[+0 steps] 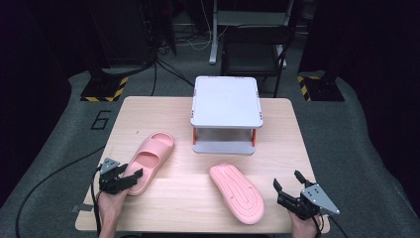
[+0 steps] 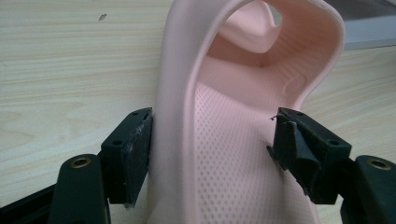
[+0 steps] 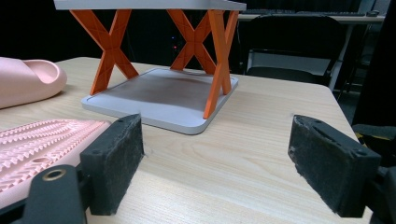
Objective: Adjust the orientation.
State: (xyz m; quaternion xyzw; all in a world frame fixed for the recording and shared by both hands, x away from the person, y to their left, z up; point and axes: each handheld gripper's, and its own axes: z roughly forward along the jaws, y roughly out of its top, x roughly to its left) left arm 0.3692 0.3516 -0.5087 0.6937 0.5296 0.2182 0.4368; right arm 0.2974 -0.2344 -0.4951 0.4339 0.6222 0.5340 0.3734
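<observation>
Releasing the upright pink slipper (image 1: 148, 161) near the desk's (image 1: 208, 208) left edge, I hold the left gripper (image 1: 130, 176) at its heel, jaws spread to either side of the heel's side wall; in the left gripper view one pad (image 2: 137, 154) seems just to brush the wall, the other stands clear inside the footbed. The second slipper (image 1: 236, 192) lies sole-up toward the near right corner. My right gripper (image 1: 287, 187) waits beside it, wide open and empty. The two-tier rack (image 1: 226, 101) stands at the far edge. I judge the next move calls for backing the left gripper off cleanly, then reaching for the overturned slipper.
</observation>
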